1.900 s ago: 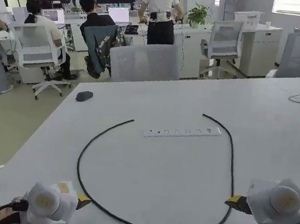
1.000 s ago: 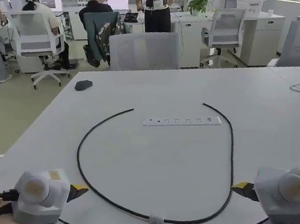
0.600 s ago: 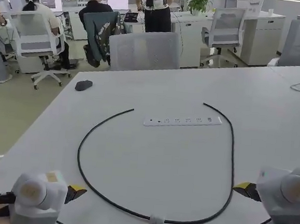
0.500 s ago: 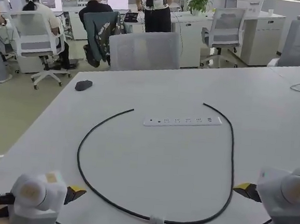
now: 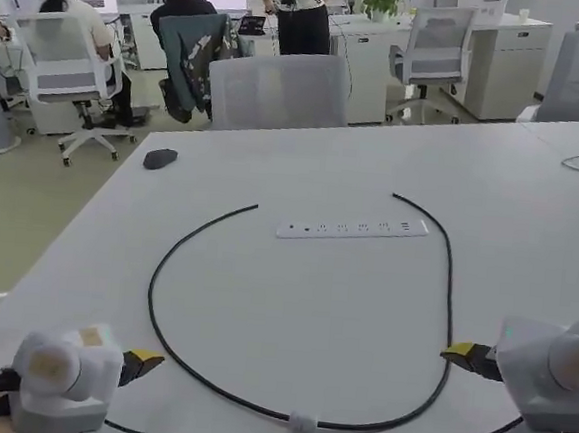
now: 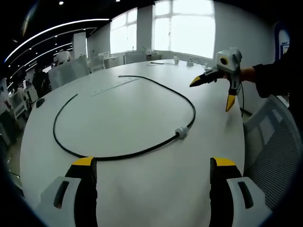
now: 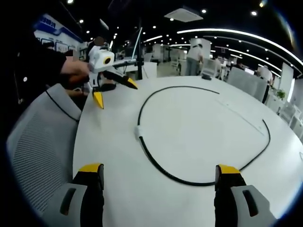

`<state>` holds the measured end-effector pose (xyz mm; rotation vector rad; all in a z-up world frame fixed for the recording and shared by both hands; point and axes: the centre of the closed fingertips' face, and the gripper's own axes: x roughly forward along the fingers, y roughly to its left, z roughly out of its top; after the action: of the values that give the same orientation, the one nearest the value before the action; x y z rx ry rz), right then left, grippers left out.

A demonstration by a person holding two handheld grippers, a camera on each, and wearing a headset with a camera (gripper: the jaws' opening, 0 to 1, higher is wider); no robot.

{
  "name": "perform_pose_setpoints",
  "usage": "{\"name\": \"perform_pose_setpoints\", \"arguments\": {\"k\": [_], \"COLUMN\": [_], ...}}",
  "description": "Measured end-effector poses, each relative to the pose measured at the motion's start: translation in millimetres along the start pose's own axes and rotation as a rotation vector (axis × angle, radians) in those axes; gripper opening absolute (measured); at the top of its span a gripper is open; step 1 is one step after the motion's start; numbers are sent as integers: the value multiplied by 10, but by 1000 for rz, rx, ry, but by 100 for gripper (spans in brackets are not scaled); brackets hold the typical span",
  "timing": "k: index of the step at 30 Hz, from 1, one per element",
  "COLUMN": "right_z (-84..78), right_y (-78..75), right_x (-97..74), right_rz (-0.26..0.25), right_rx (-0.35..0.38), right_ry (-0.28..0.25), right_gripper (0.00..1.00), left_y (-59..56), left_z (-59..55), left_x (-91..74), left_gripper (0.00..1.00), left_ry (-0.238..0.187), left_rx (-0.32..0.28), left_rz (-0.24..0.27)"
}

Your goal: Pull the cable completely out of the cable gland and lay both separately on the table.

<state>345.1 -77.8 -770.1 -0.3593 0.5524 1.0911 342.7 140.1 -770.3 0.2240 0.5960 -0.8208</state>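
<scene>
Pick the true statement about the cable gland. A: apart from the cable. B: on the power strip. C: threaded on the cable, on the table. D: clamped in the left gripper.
C: the cable gland sits around the black cable, both lying on the table.

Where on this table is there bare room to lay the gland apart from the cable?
Bare table inside the cable loop, between power strip and cable gland; also beyond the power strip toward the chairs. Crowded at the near edge, where left gripper and right gripper flank the gland.
</scene>
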Motion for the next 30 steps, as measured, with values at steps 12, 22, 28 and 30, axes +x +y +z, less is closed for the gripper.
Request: {"name": "perform_pose_setpoints", "arguments": {"k": [12,22,28,30], "right_z": [57,159,255,269], "right_y": [77,93,173,195], "right_x": [81,183,321,379], "right_rz": [31,50,83,94], "right_rx": [-18,-42,-62,-68], "right_ry": [14,8,3,7], "right_gripper": [99,97,96,96], "left_y": [-3,5,8,-7], "left_z": [-45,-48,-33,37], "left_x": [2,33,52,52], "left_gripper": [99,99,99,99], "left_ry": [-13,-29,-33,-67], "left_rx": [-10,-35,-30,-3], "left_rz": [1,-2,-1,0]}}
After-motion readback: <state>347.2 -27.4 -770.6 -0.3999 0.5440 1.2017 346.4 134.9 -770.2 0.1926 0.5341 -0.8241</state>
